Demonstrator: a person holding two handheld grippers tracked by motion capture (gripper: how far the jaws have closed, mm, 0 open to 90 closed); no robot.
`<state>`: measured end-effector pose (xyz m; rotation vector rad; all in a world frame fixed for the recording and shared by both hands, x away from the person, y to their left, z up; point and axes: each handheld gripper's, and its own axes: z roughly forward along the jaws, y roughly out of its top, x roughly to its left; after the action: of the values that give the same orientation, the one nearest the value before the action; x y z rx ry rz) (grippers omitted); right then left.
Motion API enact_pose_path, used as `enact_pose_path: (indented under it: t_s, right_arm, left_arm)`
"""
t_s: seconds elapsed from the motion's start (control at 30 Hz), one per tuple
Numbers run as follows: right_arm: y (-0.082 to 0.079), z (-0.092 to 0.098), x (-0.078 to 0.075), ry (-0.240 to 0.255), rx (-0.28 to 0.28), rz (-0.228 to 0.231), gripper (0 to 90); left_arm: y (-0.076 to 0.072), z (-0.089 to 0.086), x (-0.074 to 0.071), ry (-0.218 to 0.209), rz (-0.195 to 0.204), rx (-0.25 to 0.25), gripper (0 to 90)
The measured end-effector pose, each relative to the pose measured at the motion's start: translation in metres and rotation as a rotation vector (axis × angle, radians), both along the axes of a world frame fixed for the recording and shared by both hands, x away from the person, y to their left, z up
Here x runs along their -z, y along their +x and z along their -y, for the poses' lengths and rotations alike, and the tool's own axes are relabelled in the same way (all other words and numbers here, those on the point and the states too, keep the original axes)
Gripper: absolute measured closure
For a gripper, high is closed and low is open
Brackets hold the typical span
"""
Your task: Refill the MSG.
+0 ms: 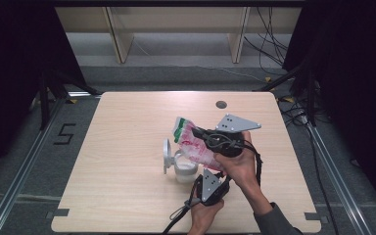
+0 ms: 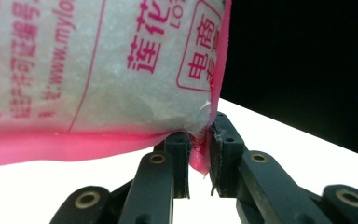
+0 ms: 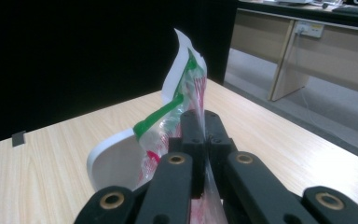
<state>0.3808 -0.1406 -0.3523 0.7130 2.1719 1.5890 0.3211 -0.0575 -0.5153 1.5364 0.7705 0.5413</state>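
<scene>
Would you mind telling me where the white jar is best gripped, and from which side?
Grip the white jar across its round body, coming from its open left side; the hinged lid stands up there, so stay below it, and the pink bag hangs over the right.

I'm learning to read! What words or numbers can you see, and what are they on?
"5": on the floor left of the table.
"www.mylo": on the bag; the rest is cut off.
"莲花" and "电商": red print on the bag.
The bag's other red lines are cut off or unreadable.

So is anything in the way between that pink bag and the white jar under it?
Nothing visible: the pink bag, gripped by both sets of jaws, hangs tilted just above the white jar, whose lid is flipped open to the side.
</scene>
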Motion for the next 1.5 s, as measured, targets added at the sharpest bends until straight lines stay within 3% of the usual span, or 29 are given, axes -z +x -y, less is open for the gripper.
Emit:
enact_pose_path:
  t_s: [0.07, 0.17, 0.2, 0.27, 0.37, 0.43, 0.47, 0.53, 0.7, 0.73, 0.9, 0.97, 1.0, 1.03, 1.1, 1.23, 1.3, 1.33, 1.43, 1.5]
  right_arm:
    - [0.001, 0.004, -0.001, 0.002, 0.008, 0.023, 90.0]
    - [-0.002, 0.005, -0.002, 0.008, 0.012, 0.002, 90.0]
    - [-0.001, 0.007, -0.002, 0.01, 0.009, 0.031, 90.0]
    - [-0.002, 0.009, -0.003, 0.014, -0.009, 0.011, 90.0]
    - [-0.002, 0.014, -0.005, 0.02, 0.0, 0.03, 90.0]
    - [-0.002, 0.017, -0.005, 0.031, 0.0, 0.015, 90.0]
    - [-0.001, 0.019, -0.005, 0.034, 0.005, 0.046, 90.0]
    - [-0.004, 0.022, -0.005, 0.05, 0.001, 0.008, 90.0]
    - [-0.004, 0.028, -0.005, 0.075, 0.002, 0.0, 90.0]
    - [-0.003, 0.029, -0.005, 0.066, 0.003, 0.021, 90.0]
    - [-0.004, 0.031, -0.004, 0.082, -0.005, 0.008, 90.0]
    - [-0.004, 0.032, -0.005, 0.087, 0.005, 0.037, 90.0]
    - [-0.006, 0.032, -0.005, 0.093, 0.005, 0.002, 90.0]
    - [-0.007, 0.033, -0.005, 0.095, 0.004, -0.003, 90.0]
    - [-0.006, 0.035, -0.005, 0.096, -0.001, 0.015, 90.0]
    - [-0.008, 0.039, -0.004, 0.121, -0.003, -0.004, 90.0]
    - [-0.007, 0.041, -0.004, 0.12, -0.002, 0.015, 90.0]
    - [-0.009, 0.042, -0.005, 0.129, 0.005, -0.009, 90.0]
    - [-0.008, 0.044, -0.005, 0.127, 0.004, 0.014, 90.0]
    - [-0.009, 0.045, -0.004, 0.129, 0.018, 0.003, 90.0]
  left_arm:
    - [0.0, 0.001, 0.0, -0.002, 0.0, 0.003, 79.0]
    - [0.0, 0.001, 0.0, -0.002, -0.003, 0.006, 78.7]
    - [0.0, 0.001, 0.0, 0.0, -0.003, 0.006, 78.7]
    - [-0.001, 0.0, 0.0, -0.005, -0.008, 0.009, 78.4]
    - [-0.001, 0.001, 0.001, 0.001, -0.01, 0.013, 77.7]
    - [-0.002, 0.0, 0.0, 0.007, -0.012, 0.017, 77.5]
    - [-0.002, 0.0, 0.001, 0.005, -0.011, 0.016, 77.4]
    - [-0.002, 0.0, 0.001, 0.007, -0.012, 0.017, 77.2]
    - [-0.002, -0.001, 0.003, 0.012, -0.014, 0.018, 75.3]
    - [-0.002, -0.001, 0.003, 0.014, -0.016, 0.018, 75.0]
    - [-0.003, -0.003, 0.004, 0.034, -0.013, 0.012, 73.4]
    - [-0.002, -0.004, 0.004, 0.026, -0.016, 0.012, 72.1]
    - [-0.003, -0.005, 0.004, 0.032, -0.018, 0.014, 71.6]
    - [-0.003, -0.005, 0.004, 0.032, -0.017, 0.015, 71.1]
    - [-0.004, -0.006, 0.005, 0.038, -0.015, 0.014, 70.7]
    - [-0.003, -0.006, 0.005, 0.032, -0.015, 0.013, 70.7]
    - [-0.003, -0.006, 0.006, 0.031, -0.015, 0.013, 69.8]
    - [-0.003, -0.006, 0.006, 0.031, -0.015, 0.014, 69.1]
    - [-0.005, -0.008, 0.005, 0.039, -0.032, 0.02, 67.1]
    - [-0.005, -0.008, 0.005, 0.02, -0.037, 0.03, 64.2]
